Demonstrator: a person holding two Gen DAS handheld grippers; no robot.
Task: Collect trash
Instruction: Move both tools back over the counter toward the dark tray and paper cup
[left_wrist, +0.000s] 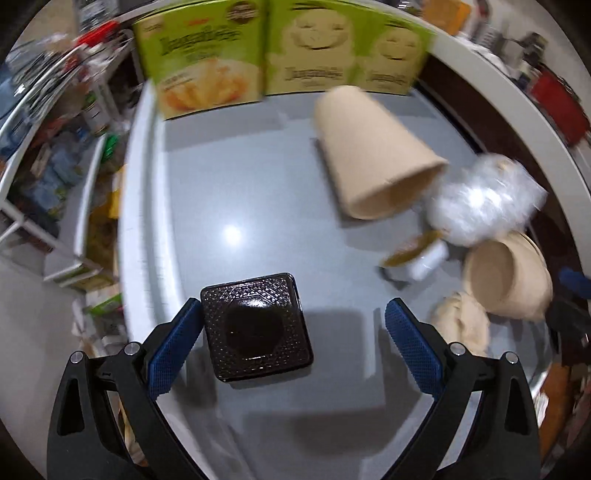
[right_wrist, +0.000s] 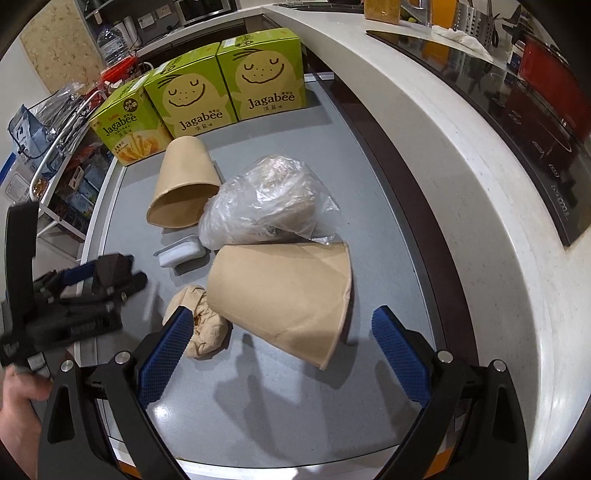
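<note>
A black square plastic container (left_wrist: 256, 326) lies on the grey table between the fingers of my open left gripper (left_wrist: 293, 328), touching the left pad (left_wrist: 177, 347). Two tan paper cups lie on their sides: a far one (left_wrist: 373, 147) (right_wrist: 184, 184) and a near one (left_wrist: 506, 280) (right_wrist: 288, 295). A crumpled clear plastic bag (left_wrist: 484, 199) (right_wrist: 266, 199), a small white sauce tub (left_wrist: 417, 260) (right_wrist: 181, 253) and a crumpled brown napkin (left_wrist: 461, 325) (right_wrist: 207, 325) lie among them. My open right gripper (right_wrist: 282, 336) hovers over the near cup and napkin. The left gripper also shows in the right wrist view (right_wrist: 88, 280).
Three green Jagabee boxes (right_wrist: 199, 88) (left_wrist: 273, 59) stand along the table's far edge. A white counter (right_wrist: 461, 166) with a black cooktop (right_wrist: 535, 110) curves along the right. A wire rack of packaged goods (right_wrist: 55, 155) stands off the table's left edge.
</note>
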